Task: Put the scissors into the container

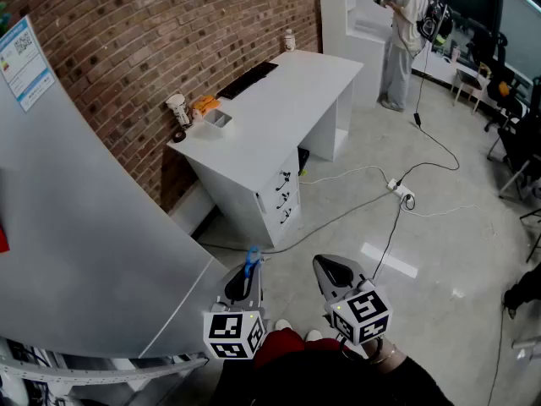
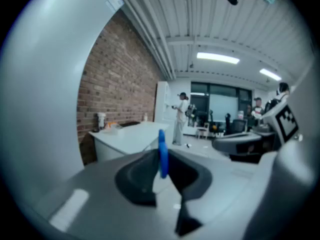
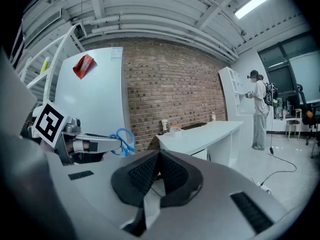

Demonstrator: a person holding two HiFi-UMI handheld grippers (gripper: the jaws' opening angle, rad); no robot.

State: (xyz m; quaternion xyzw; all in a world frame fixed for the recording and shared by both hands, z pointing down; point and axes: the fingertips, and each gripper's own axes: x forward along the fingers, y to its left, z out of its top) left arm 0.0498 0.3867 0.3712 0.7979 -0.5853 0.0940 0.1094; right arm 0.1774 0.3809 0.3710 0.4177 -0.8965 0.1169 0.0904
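Blue-handled scissors [image 1: 251, 261] are pinched in my left gripper [image 1: 247, 274], low in the head view, with the handle loops sticking out past the jaws. In the left gripper view the blue handle [image 2: 162, 153] stands edge-on between the dark pads. From the right gripper view the blue scissors [image 3: 123, 141] show at the left gripper's tip. My right gripper [image 1: 337, 271] hangs beside the left one, shut [image 3: 159, 157] with nothing in it. A small clear container [image 1: 217, 118] sits on the white desk [image 1: 279, 100], far from both grippers.
A paper cup [image 1: 177, 108] and an orange item [image 1: 205, 103] stand by the container, and a dark keyboard [image 1: 248, 79] lies further back. Cables [image 1: 372, 194] trail over the floor. A large grey panel [image 1: 84, 244] stands at my left. A person [image 1: 406, 32] stands by far shelves.
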